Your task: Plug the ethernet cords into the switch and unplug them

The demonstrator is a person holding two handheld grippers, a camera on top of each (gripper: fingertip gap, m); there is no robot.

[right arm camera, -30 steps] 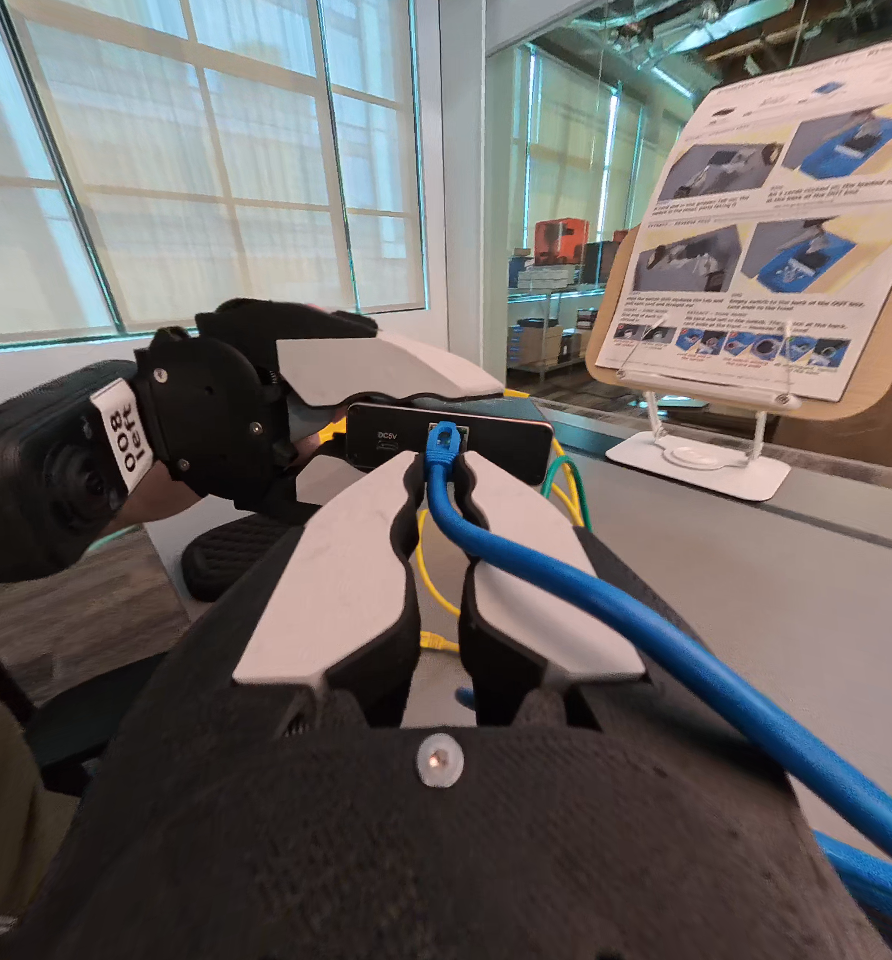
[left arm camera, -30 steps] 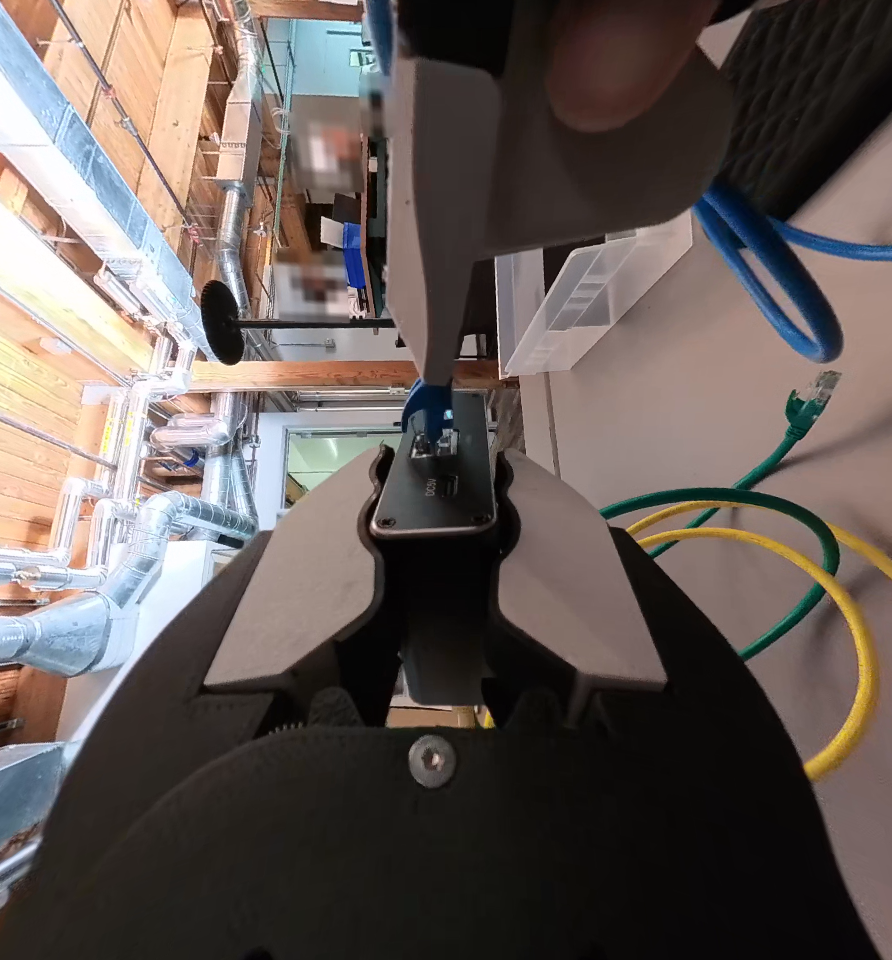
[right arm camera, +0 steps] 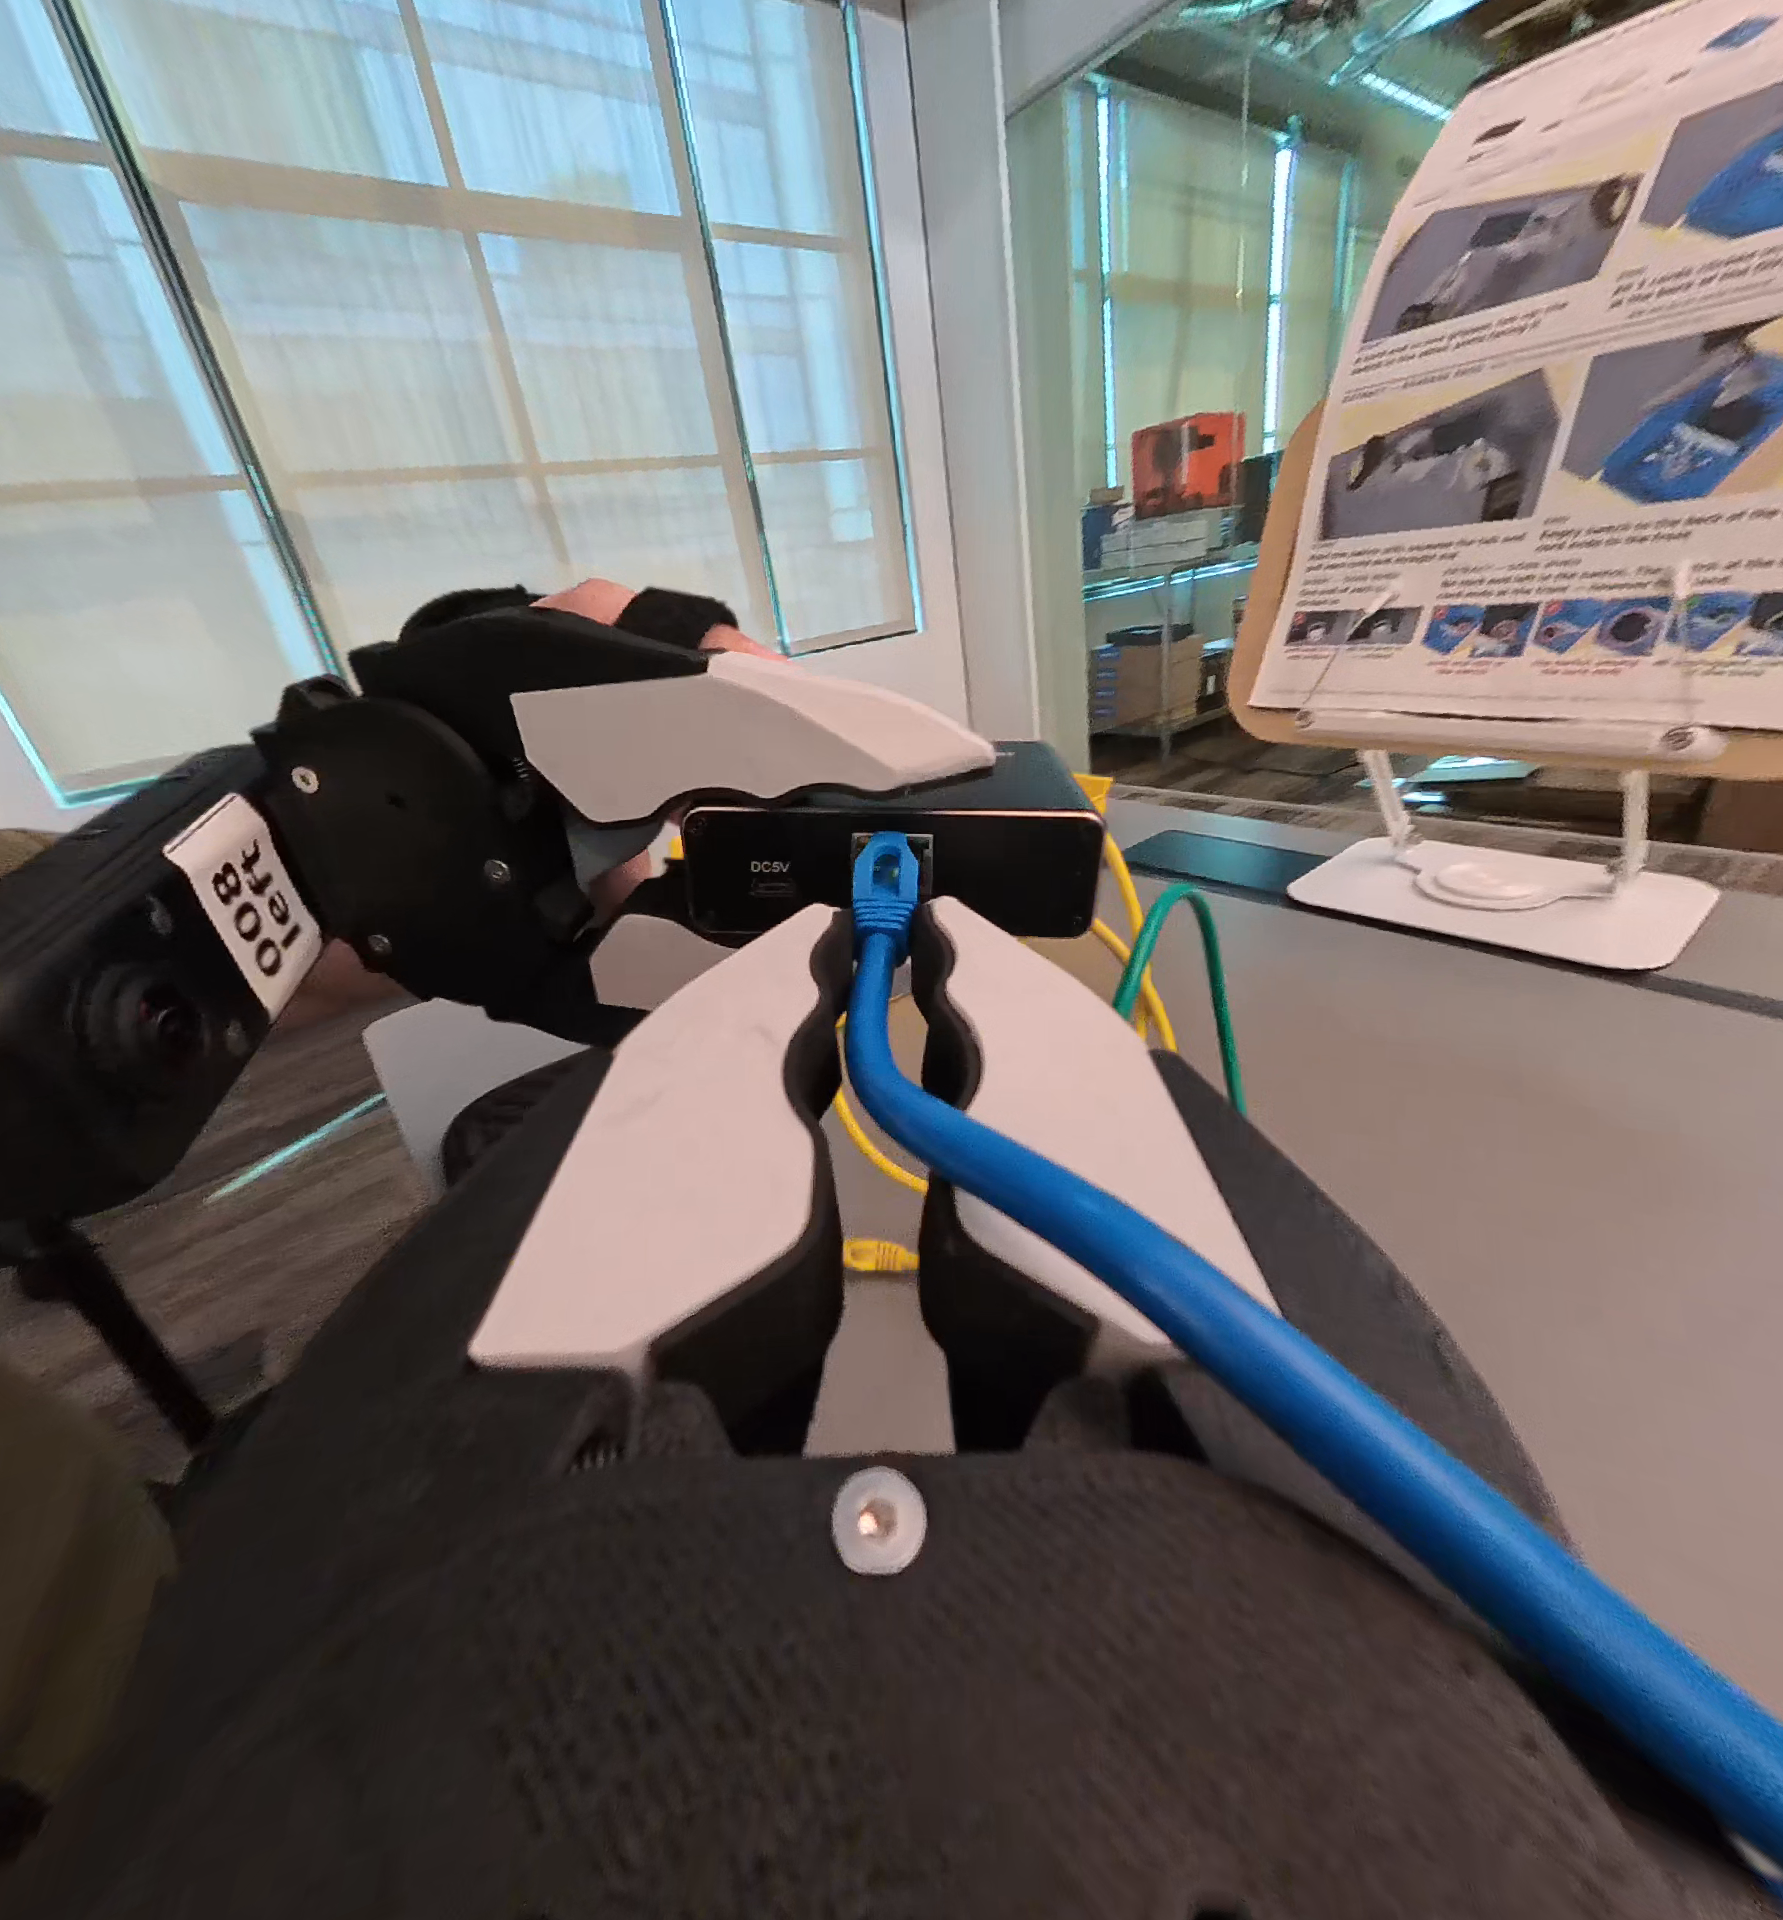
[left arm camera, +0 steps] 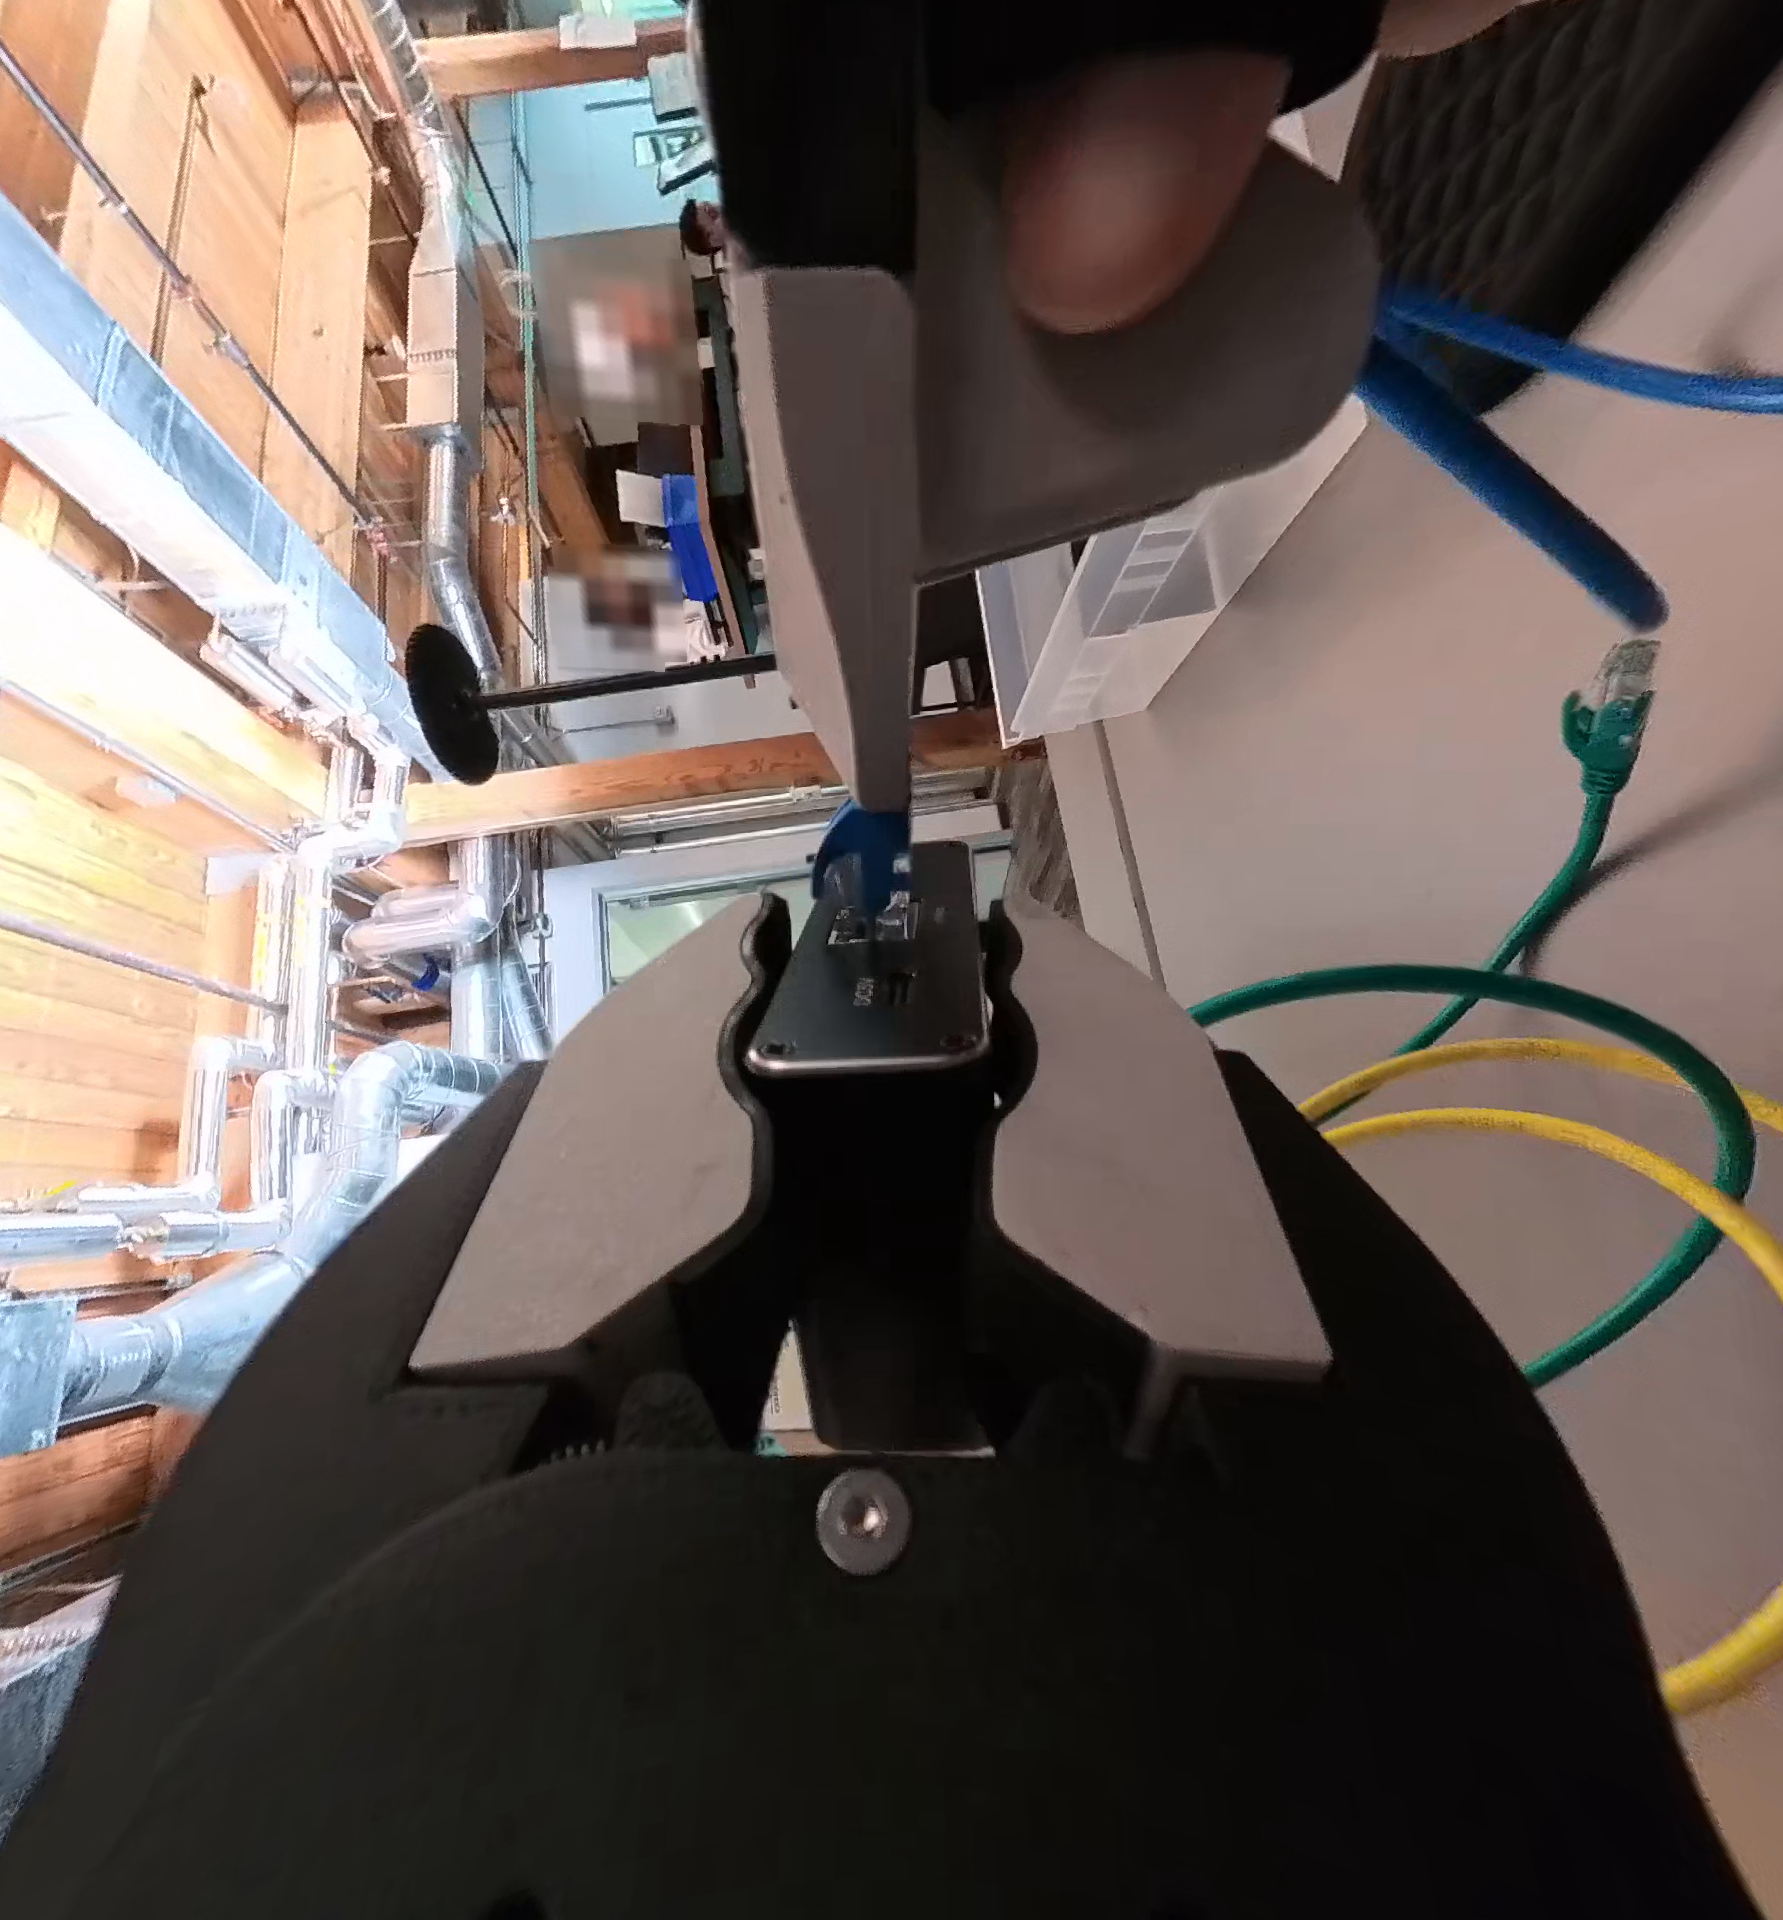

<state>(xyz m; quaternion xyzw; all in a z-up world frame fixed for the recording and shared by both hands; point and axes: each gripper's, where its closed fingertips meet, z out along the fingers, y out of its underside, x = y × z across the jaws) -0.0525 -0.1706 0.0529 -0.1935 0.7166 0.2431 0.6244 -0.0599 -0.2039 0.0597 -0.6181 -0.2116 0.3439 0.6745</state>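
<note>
My left gripper is shut on a black switch and holds it above the grey table, port face toward my right gripper. In the right wrist view the switch lies under the left gripper's upper finger. My right gripper is shut on the blue ethernet cord just behind its plug, which sits in the switch's port. In the left wrist view the right gripper's finger comes down onto the blue plug.
A green cord with a free plug and a yellow cord lie looped on the table. A clear plastic bin stands at the table's far side. A stand with an instruction sheet is at the right.
My right gripper has moved closer to the switch with the blue plug, and the blue cord bends more behind it. My left gripper keeps its hold on the switch.
</note>
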